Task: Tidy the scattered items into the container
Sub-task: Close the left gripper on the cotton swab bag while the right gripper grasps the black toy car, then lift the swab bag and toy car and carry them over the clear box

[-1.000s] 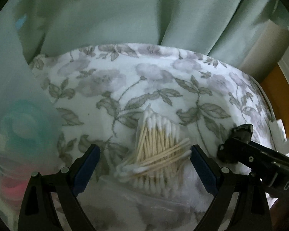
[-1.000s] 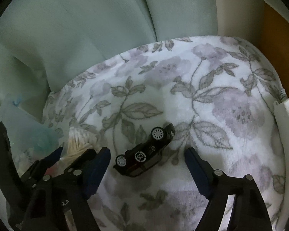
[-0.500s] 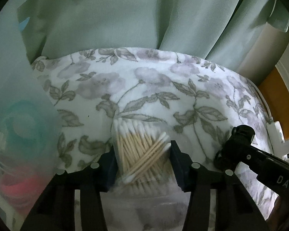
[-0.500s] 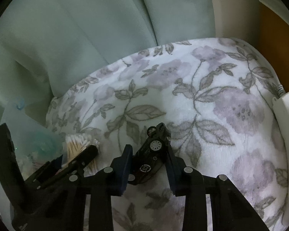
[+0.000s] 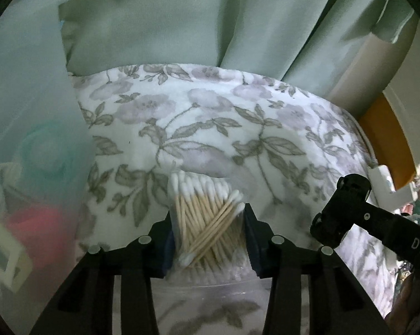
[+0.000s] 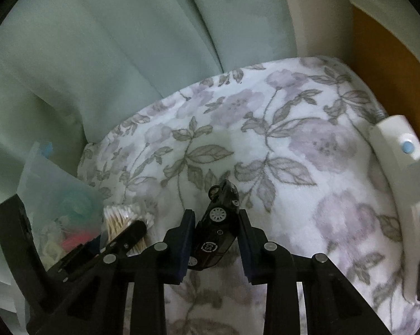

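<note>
**Both picks made, drop-off risks ahead**

Now, largest first: pale green curtain fills the back of both views. Below it lies the floral blanket, soft and lumpy; what it covers cannot be told. The translucent container sits at the left edge of the left wrist view, with blurred teal and pink items inside. In the right wrist view it shows at lower left, behind the other tool.

Left tongs have just been closing and pinch the clear bag of cotton swabs from both sides, swab tips sticking up past the pads. Right tongs have just been closing too and pinch the black toy car, tilted nose-up, wheels facing the camera. Both things look clear of the blanket, well short of the container.

Risks, as judgement:
- Bag is slippery film over loose sticks, so it could slide out or sag if the squeeze eases in transit.
- Car is held skewed across a smooth body and may pivot or drop on a quick swing.
- The two tools sit close together, and both heading to the same container invites a bump.
- Container wall looks tall, so a low approach could clip the rim.
</note>
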Demonstrator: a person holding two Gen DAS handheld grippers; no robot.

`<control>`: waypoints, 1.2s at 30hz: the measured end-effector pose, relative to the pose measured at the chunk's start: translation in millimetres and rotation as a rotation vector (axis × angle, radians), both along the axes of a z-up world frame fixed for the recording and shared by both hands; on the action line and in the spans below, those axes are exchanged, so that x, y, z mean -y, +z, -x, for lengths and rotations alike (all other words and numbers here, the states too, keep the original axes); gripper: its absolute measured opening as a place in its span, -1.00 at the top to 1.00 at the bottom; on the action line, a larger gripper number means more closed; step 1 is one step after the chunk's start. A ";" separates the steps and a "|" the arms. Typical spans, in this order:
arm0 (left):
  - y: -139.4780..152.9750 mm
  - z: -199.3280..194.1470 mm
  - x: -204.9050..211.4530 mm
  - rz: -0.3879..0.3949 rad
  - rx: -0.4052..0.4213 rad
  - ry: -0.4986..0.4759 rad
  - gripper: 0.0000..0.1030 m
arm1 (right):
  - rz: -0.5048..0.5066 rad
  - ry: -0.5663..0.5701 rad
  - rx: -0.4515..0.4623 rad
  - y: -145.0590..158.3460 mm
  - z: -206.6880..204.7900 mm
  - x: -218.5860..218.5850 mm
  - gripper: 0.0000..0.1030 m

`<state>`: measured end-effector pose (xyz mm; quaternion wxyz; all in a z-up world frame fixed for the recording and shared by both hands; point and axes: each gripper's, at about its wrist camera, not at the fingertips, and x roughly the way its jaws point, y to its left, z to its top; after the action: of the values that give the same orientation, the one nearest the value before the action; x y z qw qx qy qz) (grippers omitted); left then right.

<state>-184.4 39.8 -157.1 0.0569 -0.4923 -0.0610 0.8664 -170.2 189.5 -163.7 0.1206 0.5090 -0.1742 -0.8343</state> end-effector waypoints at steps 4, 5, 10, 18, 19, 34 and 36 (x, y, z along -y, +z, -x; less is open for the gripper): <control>19.5 -14.9 -3.5 -0.008 -0.027 -0.008 0.15 | 0.022 -0.014 -0.016 16.6 -14.3 -6.3 0.37; 25.9 -18.6 -3.6 -0.011 -0.037 -0.009 0.15 | 0.028 -0.015 -0.024 22.4 -18.5 -7.2 0.37; 59.6 -36.7 -2.6 -0.026 -0.091 -0.014 0.15 | 0.044 -0.015 -0.081 54.4 -38.6 -7.8 0.37; 120.5 -72.9 2.5 -0.060 -0.197 -0.038 0.15 | 0.074 -0.011 -0.172 104.4 -77.1 -8.0 0.37; 128.0 -76.9 4.4 -0.064 -0.212 -0.039 0.15 | 0.076 -0.008 -0.189 112.6 -81.9 -7.4 0.37; 209.0 -133.3 44.1 -0.111 -0.383 -0.016 0.15 | 0.089 0.068 -0.394 204.2 -133.7 25.5 0.37; 216.3 -140.2 50.7 -0.114 -0.403 -0.007 0.15 | 0.090 0.080 -0.418 214.1 -139.6 30.5 0.37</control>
<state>-44.2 -10.9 59.2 0.0987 -0.3050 -0.0957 0.9424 -30.6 159.1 50.4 0.2096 0.3255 -0.1621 -0.9076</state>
